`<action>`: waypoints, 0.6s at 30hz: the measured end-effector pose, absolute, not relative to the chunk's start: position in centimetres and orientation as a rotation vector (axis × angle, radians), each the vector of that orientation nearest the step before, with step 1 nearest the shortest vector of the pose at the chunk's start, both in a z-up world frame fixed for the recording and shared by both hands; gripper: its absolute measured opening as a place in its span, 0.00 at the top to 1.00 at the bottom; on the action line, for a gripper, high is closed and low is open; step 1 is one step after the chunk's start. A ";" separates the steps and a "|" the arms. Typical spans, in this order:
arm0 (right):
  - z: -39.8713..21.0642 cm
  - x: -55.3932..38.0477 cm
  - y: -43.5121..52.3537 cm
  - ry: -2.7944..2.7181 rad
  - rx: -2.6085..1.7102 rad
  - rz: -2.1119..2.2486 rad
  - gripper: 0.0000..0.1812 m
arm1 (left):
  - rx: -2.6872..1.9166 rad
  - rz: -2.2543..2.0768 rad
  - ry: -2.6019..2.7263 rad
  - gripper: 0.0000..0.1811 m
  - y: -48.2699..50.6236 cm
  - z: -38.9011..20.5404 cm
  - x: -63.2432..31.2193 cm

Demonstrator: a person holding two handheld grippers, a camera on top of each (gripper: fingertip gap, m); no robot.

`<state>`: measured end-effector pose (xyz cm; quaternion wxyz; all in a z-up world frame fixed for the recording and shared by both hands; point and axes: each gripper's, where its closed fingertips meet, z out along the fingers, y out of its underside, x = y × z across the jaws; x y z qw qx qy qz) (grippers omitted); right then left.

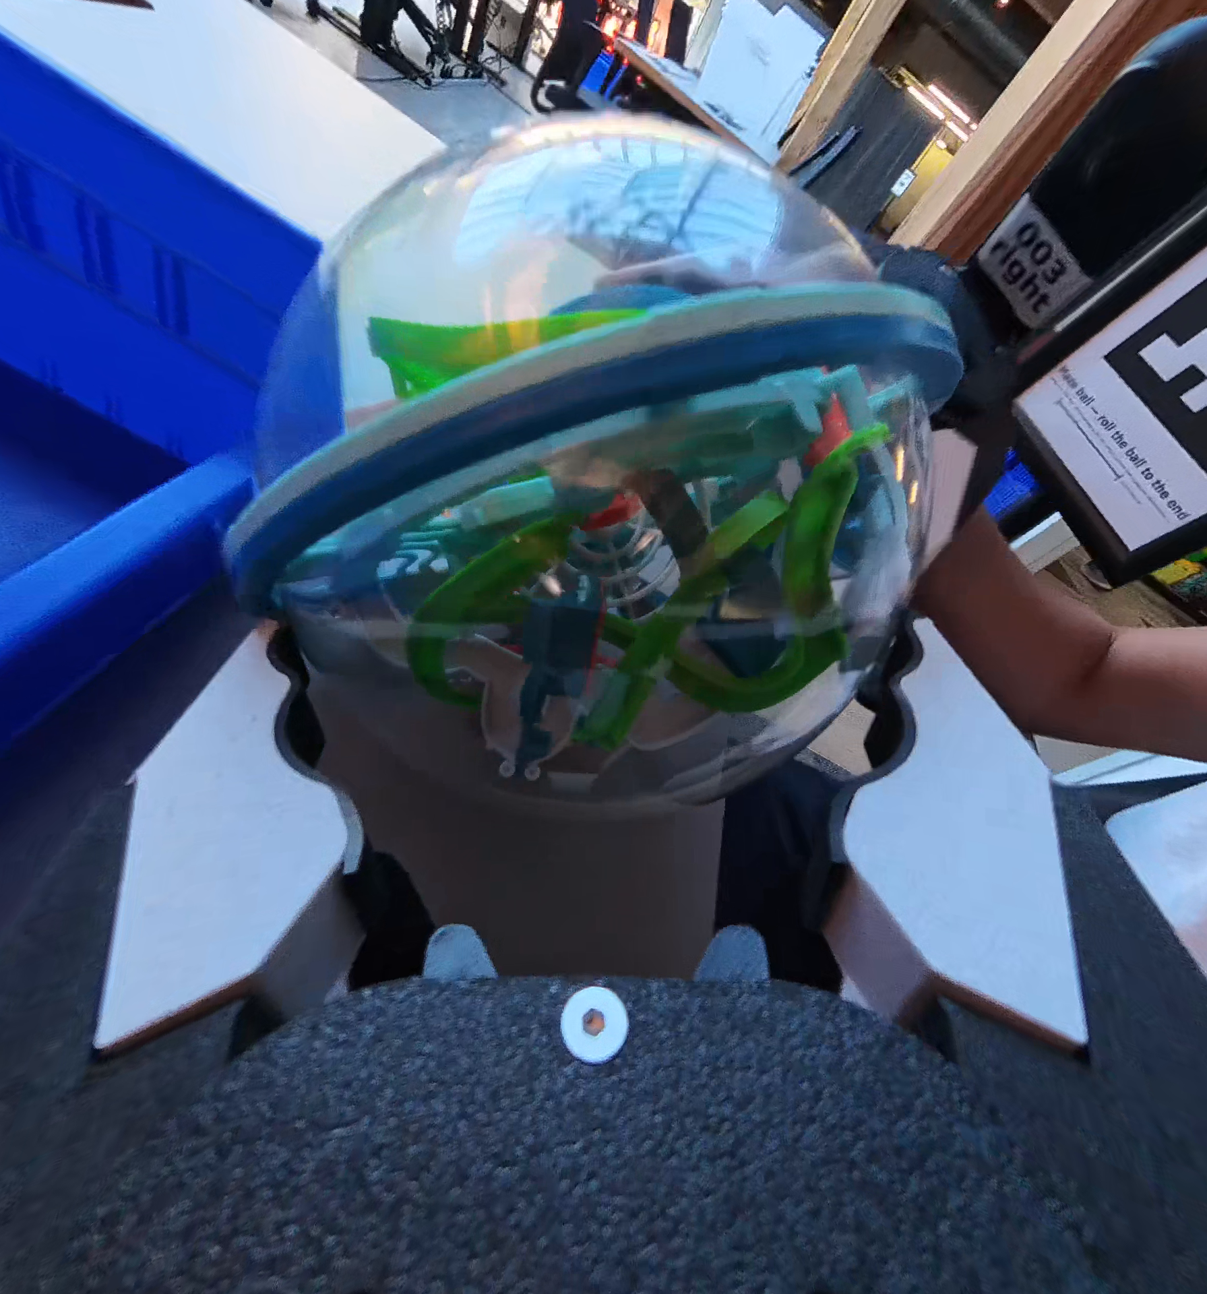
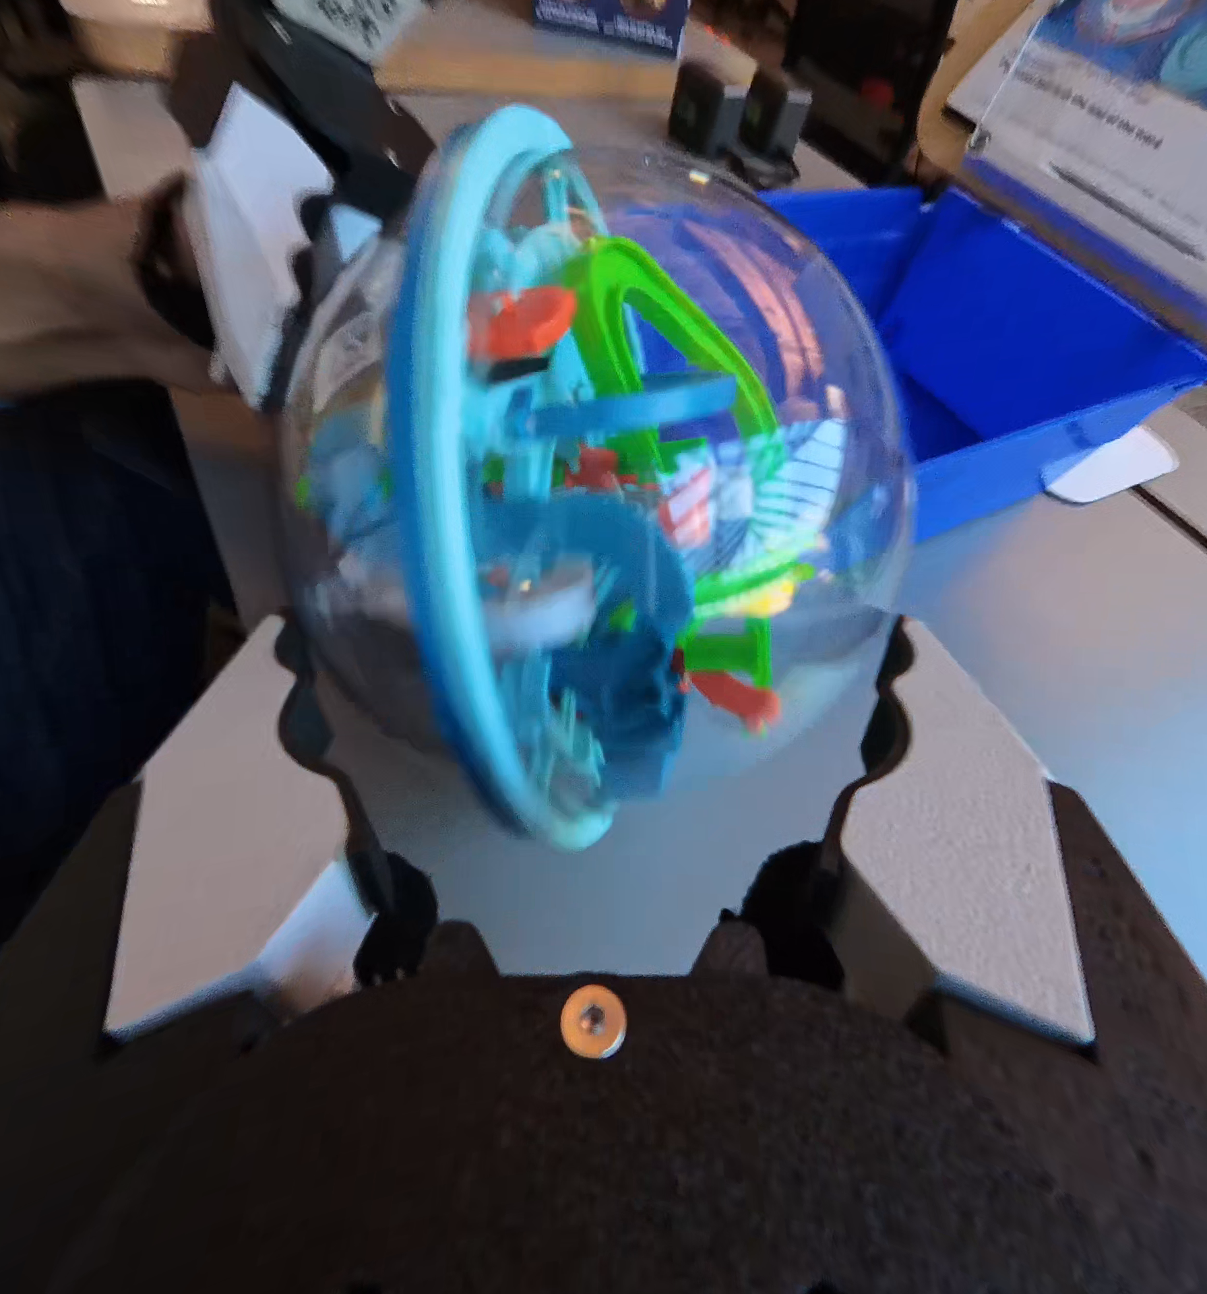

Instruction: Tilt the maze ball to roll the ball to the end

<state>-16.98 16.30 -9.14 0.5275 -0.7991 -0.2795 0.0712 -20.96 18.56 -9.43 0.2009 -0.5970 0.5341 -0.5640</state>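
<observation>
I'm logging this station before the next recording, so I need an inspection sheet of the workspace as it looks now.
Surface: pale grey table, bare where visible.
Job's things: clear maze ball with blue equator ring and green tracks, held off the table; the small ball inside cannot be made out.
Clutter: open blue bin beside the maze ball.
Grippers: left gripper and right gripper each have jaws against the sphere's sides.
Cables: nothing seen.
Surroundings: framed marker card, wooden shelving, distant equipment; right wrist view is blurred.
</observation>
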 end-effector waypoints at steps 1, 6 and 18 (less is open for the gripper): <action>-9.5 -16.9 16.3 -0.689 -1.915 0.174 0.14 | -1.681 -1.538 1.490 0.12 18.2 -9.1 -20.5; -10.2 -14.3 15.9 -0.626 -1.884 0.399 0.14 | -1.543 -1.398 1.624 0.13 17.6 -7.8 -20.2; -9.4 -12.6 15.6 -0.440 -1.695 0.932 0.15 | -1.383 -1.546 1.705 0.12 17.5 -10.4 -16.5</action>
